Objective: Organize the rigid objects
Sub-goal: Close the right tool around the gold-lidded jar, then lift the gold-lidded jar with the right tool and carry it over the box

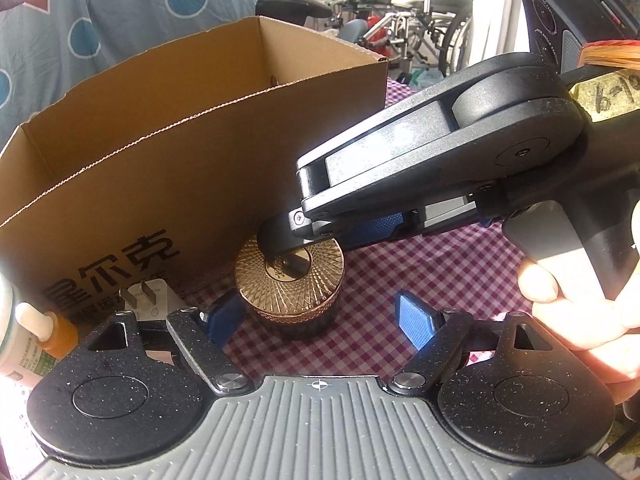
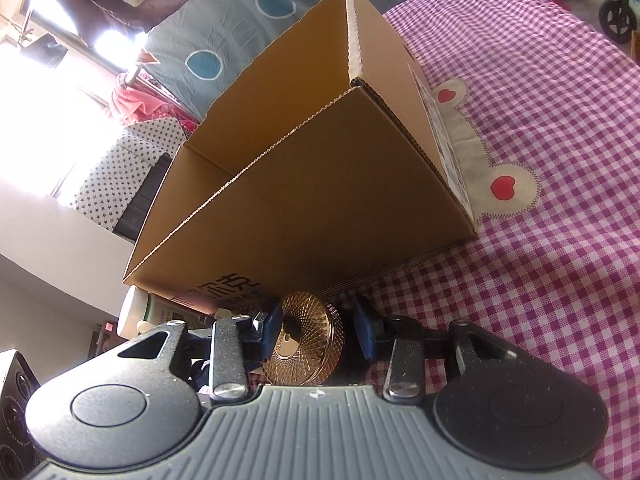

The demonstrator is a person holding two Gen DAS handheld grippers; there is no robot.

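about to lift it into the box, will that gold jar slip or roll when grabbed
The gold jar looks rigid; its ribbed lid rim may help the right gripper hold. The shiny finish could still slip. It stands squat and flat on the cloth, so tipping seems unlikely, though on its side it would probably roll.

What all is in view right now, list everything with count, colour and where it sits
jar: one, black body with a gold patterned lid, on the cloth in front of the box
cardboard box: one, brown, open top, behind the jar
plug adapter: one, white, prongs up, left of the jar by the box
bottle: one, white with green label, far left
small bottle: one, orange with white cap, beside the white one
tablecloth: one, purple and white check
wheelchairs: at least two, black and silver, in the background
right gripper: black with blue pads, either side of the jar
left gripper: black with blue pads, open, near the jar
hand: one, on the right gripper's handle
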